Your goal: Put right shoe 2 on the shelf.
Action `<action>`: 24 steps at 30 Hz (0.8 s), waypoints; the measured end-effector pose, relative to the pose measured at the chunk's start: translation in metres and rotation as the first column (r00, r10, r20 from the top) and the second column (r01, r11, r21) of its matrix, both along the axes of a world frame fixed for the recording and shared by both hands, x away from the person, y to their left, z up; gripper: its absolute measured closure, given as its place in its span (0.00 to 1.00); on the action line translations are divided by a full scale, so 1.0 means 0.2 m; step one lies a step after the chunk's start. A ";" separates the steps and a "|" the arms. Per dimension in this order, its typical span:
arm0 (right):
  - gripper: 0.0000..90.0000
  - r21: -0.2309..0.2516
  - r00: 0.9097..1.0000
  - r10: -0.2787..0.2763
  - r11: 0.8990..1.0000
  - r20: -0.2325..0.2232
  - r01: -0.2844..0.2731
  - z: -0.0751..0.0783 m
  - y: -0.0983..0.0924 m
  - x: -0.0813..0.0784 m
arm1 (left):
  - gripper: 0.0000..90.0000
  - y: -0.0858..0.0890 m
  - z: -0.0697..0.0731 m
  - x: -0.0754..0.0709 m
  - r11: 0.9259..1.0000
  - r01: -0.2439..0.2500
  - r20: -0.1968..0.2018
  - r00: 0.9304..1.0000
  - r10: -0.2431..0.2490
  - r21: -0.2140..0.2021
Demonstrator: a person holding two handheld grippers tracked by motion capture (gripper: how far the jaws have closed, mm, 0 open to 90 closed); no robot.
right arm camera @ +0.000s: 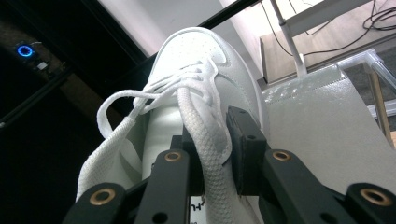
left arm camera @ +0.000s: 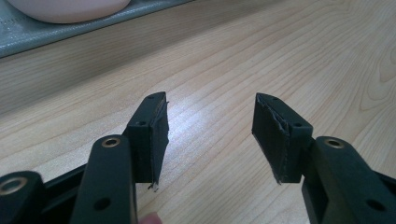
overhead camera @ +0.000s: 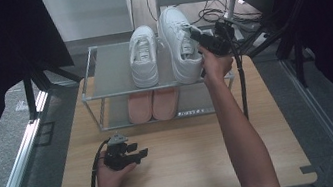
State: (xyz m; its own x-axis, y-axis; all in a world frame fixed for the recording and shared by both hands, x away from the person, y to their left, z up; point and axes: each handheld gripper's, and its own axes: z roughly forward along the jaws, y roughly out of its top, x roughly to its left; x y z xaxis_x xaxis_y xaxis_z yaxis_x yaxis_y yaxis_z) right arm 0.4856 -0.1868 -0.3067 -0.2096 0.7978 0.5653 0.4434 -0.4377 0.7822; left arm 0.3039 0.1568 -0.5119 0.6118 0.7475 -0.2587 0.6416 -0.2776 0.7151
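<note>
The right tongs (overhead camera: 194, 32) are clamped on the collar of the right-hand white sneaker (overhead camera: 177, 41), tilted at the top shelf's (overhead camera: 109, 67) right end, long axis front to back, while the left tongs (overhead camera: 139, 150) (jaws apart, empty) rest near the counter's (overhead camera: 185, 161) front-left.

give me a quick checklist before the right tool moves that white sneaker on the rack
1. Right tool clamped on the held sneaker collar: ok.
2. Sneaker sitting flat on the rack's top shelf: not ok, tilted.
3. Gap to the other sneaker: ok.
4. Loose lace free of the tool: cannot tell.
5. Left tool open, out of the way on the table: ok.
</note>
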 end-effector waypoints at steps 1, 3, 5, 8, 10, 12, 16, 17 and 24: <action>0.87 -0.006 1.000 -0.006 1.000 -0.006 0.006 0.00 0.01 0.01 | 0.51 0.00 0.00 0.00 1.000 0.001 0.000 1.000 -0.001 0.001; 0.86 -0.021 1.000 -0.012 1.000 -0.021 0.011 -0.01 0.02 0.02 | 0.51 0.00 0.00 0.00 1.000 0.001 0.000 1.000 -0.001 0.000; 0.85 -0.031 0.999 -0.015 0.999 -0.034 0.014 -0.01 0.04 0.04 | 0.51 0.00 0.00 0.00 1.000 0.004 0.001 1.000 -0.004 -0.001; 0.83 -0.047 0.998 -0.015 0.999 -0.054 0.013 -0.02 0.07 0.07 | 0.51 0.00 0.00 0.00 1.000 0.005 0.004 1.000 -0.005 -0.003; 0.82 -0.074 0.998 -0.020 0.997 -0.062 0.016 -0.02 0.09 0.09 | 0.51 0.01 0.01 0.00 1.000 0.001 0.003 1.000 -0.001 -0.005; 0.80 -0.076 0.997 -0.028 0.997 -0.068 0.023 -0.03 0.10 0.10 | 0.51 0.01 0.00 0.00 1.000 0.000 0.004 1.000 0.000 -0.004; 0.79 -0.095 0.996 -0.003 0.995 -0.088 -0.005 -0.05 0.11 0.14 | 0.51 0.01 0.00 0.00 1.000 0.001 0.004 1.000 -0.001 -0.003; 0.78 -0.095 0.996 0.007 0.995 -0.092 -0.016 -0.05 0.11 0.14 | 0.52 0.00 0.00 0.00 1.000 0.002 0.004 1.000 -0.002 -0.002; 0.64 -0.030 0.998 0.052 0.998 -0.025 -0.052 -0.03 0.10 0.14 | 0.51 0.00 0.00 0.00 1.000 0.008 0.001 1.000 -0.008 0.001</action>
